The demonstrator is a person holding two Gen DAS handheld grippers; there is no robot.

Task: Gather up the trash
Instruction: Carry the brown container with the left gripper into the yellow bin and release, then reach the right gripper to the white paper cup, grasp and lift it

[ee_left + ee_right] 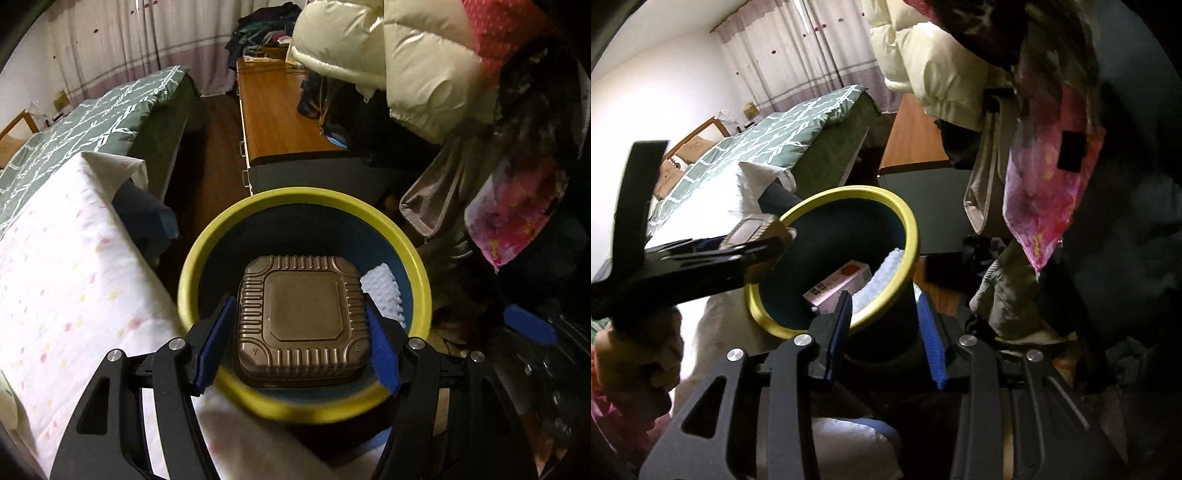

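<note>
My left gripper (301, 343) is shut on a brown ribbed plastic container (301, 317) and holds it over the mouth of a dark bin with a yellow-green rim (192, 273). A white bumpy sheet (382, 291) lies inside the bin. In the right wrist view the bin (905, 221) holds a pink box (836, 282) and the white sheet (886, 275). The left gripper and the container (753, 230) show at the bin's left rim. My right gripper (884, 325) is open and empty, just in front of the bin's near side.
A bed with a white dotted sheet (62, 266) and a green quilt (85, 125) lies left. A wooden desk (273, 114) stands behind the bin. A cream puffer jacket (399, 55) and a pink cloth (517, 206) hang at right.
</note>
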